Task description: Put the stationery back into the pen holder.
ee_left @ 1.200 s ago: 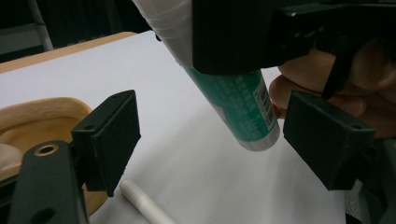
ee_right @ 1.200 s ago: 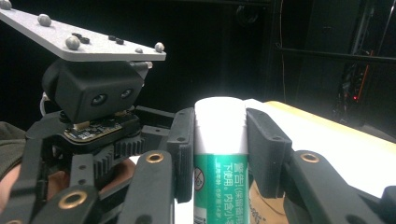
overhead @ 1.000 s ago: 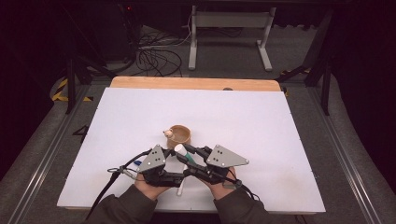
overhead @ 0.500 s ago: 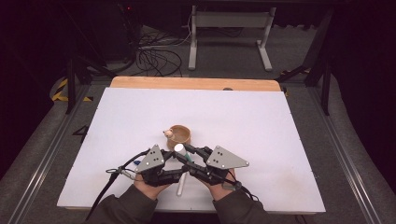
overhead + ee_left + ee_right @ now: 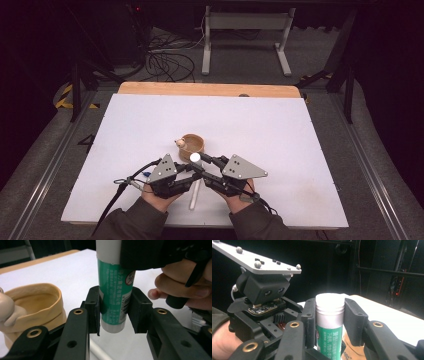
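Note:
A glue stick with a green label and a white cap stands upright a little above the table, between my two grippers. My right gripper is shut on it just below the cap. My left gripper has just been closing and its pads now press the lower green body, near the bottom end. In the high view the cap shows as a white dot between the left gripper and the right gripper, near the table's front edge.
A tan bowl with a small figure on its rim stands just behind the grippers; it also sits at the left of the left gripper view. A white rod-like piece lies on the white table under the hands.
The left gripper's jaws have drawn in around the glue stick. Both hands stay where they were, and the right gripper keeps its grip.

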### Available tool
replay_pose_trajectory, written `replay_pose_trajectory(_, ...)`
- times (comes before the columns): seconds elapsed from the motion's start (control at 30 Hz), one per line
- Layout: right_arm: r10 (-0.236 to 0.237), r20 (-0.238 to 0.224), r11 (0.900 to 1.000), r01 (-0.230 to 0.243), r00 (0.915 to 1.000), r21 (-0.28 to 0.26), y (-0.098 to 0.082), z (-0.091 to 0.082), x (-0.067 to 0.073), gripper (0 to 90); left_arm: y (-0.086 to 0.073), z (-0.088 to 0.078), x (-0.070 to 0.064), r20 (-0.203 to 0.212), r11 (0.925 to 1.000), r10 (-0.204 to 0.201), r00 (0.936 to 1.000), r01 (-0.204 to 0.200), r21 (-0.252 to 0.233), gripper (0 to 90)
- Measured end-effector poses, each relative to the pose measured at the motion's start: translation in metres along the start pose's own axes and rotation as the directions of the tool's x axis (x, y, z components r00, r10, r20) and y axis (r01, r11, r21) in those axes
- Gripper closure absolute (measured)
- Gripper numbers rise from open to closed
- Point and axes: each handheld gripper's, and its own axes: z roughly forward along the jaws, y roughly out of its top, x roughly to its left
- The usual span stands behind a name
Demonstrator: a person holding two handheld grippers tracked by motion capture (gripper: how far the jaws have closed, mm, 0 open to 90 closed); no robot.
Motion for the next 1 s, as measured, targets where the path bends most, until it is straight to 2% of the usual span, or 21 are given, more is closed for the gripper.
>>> replay_pose_trajectory(0.27,0.023,-0.009,0.998,-0.022,0.9997,0.052,0.0,0.0,-0.005,64.1,0.001,0.003,0.002,-0.012,0.9984,0.011,0.9999,-0.01,0.055,65.5)
replay_pose_trajectory(0.47,0.016,-0.001,0.999,-0.016,0.9999,0.044,0.004,-0.005,-0.008,58.8,0.0,0.006,0.0,-0.017,0.9959,0.018,0.9997,-0.017,0.088,65.5)
replay_pose_trajectory(0.6,0.016,0.012,0.999,-0.016,0.9998,0.029,0.009,-0.011,-0.012,53.7,0.002,0.007,0.0,-0.024,0.9955,0.023,0.9995,-0.02,0.092,65.5)
replay_pose_trajectory(0.77,0.014,0.041,1.0,-0.015,0.999,0.017,0.014,-0.021,-0.019,42.0,0.007,0.005,0.003,-0.043,0.9967,0.022,0.9988,-0.019,0.078,65.5)
replay_pose_trajectory(1.0,0.034,0.048,0.999,-0.036,0.9983,0.041,0.016,-0.033,-0.032,30.4,0.015,0.002,0.008,-0.069,0.9979,0.025,0.9973,-0.02,0.062,65.5)
